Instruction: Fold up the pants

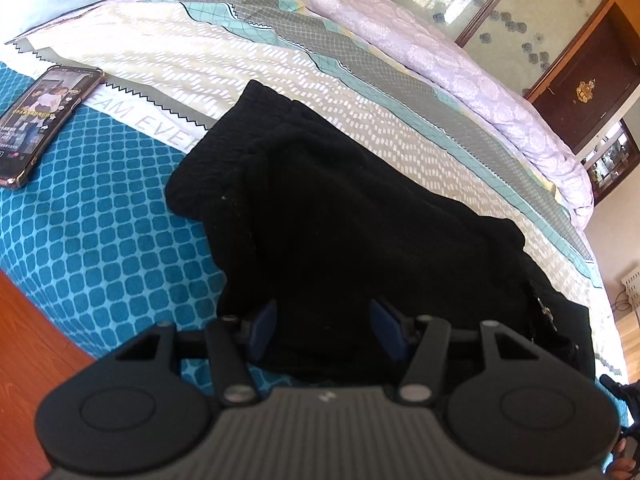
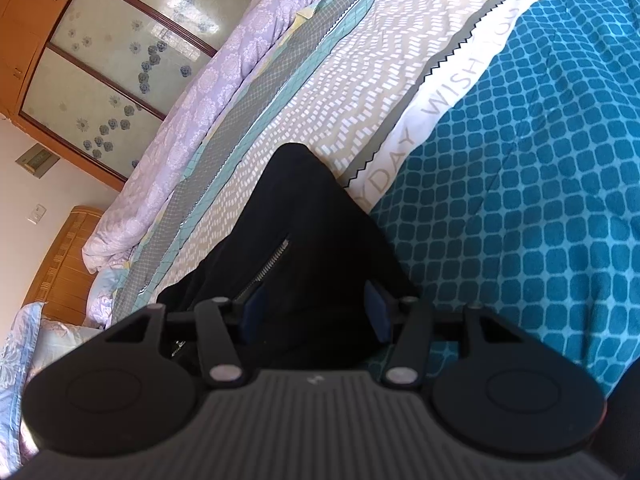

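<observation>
A: Nearest us, the left tongs (image 1: 323, 330) point down at the near edge of the pants (image 1: 340, 216). The blue pads (image 1: 266, 322) stand apart with black cloth bunched between them, but we cannot tell whether they press on it.

B: Same on our other side. The right tongs (image 2: 316, 316) have their pads (image 2: 376, 314) parted over the black cloth, and we cannot tell whether they hold it either.

A: So where do the pants lie?

B: On the bed (image 1: 112, 232), across the seam where the teal sheet (image 2: 540, 184) meets the pale dashed cover (image 1: 192, 64). In the left view they spread as a wide, rumpled heap; in the right view they narrow to a tip further off.

A: We also see a zip (image 2: 266, 268) on them, just beyond the right tongs.

B: Further left, a phone (image 1: 44, 120) lies on the sheet, screen lit, well apart from the pants.

A: Beyond the cover, a lilac quilt (image 1: 460, 64) is bunched along the far side of the bed.

B: And behind it stands a wardrobe (image 1: 532, 4) with flowered glass doors.
</observation>
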Demonstrator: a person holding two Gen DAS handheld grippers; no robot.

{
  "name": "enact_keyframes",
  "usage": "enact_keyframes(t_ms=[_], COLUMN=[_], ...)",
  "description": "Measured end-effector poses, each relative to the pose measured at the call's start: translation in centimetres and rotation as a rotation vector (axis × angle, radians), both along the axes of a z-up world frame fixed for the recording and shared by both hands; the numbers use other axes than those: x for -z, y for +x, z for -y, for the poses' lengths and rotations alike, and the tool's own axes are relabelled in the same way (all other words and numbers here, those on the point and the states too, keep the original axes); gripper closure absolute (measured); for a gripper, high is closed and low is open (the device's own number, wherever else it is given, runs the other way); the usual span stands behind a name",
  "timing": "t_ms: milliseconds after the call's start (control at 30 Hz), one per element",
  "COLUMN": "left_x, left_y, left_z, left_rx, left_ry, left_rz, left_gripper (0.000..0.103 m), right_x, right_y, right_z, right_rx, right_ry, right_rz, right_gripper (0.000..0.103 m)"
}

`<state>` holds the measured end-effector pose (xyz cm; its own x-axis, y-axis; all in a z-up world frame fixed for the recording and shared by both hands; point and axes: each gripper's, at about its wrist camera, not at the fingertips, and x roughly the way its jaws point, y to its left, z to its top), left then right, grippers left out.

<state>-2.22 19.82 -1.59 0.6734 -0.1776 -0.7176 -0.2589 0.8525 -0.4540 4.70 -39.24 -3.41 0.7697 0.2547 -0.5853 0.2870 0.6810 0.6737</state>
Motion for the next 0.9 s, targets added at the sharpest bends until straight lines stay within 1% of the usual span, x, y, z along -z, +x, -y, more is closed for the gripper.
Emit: enact_keyframes(t_ms=[133,267,333,367,433,533,633,733,767,800,867,900], left_x=[-0.3,-0.9,-1.5,-1.8,-2.4,-2.9,-2.6,-2.0,-1.8,-1.6,-1.2,-0.9], left_y=[-0.1,-0.7,-1.0,-1.2,-1.5,-1.8,-1.7,-1.4,-1.1,-0.9,-0.1,0.2], left_z=[-0.1,-0.9,-1.4,-1.7,-2.6,-4.2,-5.6,-6.8,-7.0,-7.1,-7.2,-7.3], left_rx=[0.005,-0.006,-0.019,-0.031,-0.058,-0.094,-0.130,-0.148,-0.147,-0.147,-0.148,-0.144], left_ry=[-0.005,-0.059,-0.072,-0.069,-0.065,-0.069,-0.076,-0.138,-0.149,-0.149,-0.142,-0.151], left_rz=[0.006,0.038,0.061,0.072,0.090,0.104,0.096,0.091,0.093,0.095,0.089,0.083], left_gripper=[0.050,0.049,0.048,0.048,0.047,0.044,0.039,0.033,0.025,0.020,0.019,0.017], right_x=[-0.1,-0.1,-0.3,-0.5,-1.4,-3.1,-4.5,-5.2,-5.4,-5.6,-6.2,-6.5], right_y=[-0.1,-0.1,-0.2,-0.4,-1.1,-1.4,-1.1,-0.6,-0.5,-0.5,-0.5,-0.5], right_z=[-0.2,-0.2,-0.1,-0.1,0.0,-0.3,-1.6,-3.7,-4.6,-5.4,-7.0,-7.7], right_rx=[0.004,0.005,0.010,0.025,0.064,0.062,0.015,-0.037,-0.055,-0.071,-0.092,-0.096], right_ry=[0.004,0.004,0.003,-0.004,-0.031,-0.094,-0.158,-0.231,-0.260,-0.299,-0.389,-0.431], right_rz=[0.002,0.001,0.002,0.008,0.051,0.106,0.140,0.160,0.168,0.177,0.197,0.207], right_gripper=[0.046,0.046,0.046,0.046,0.046,0.045,0.046,0.047,0.047,0.047,0.047,0.047])
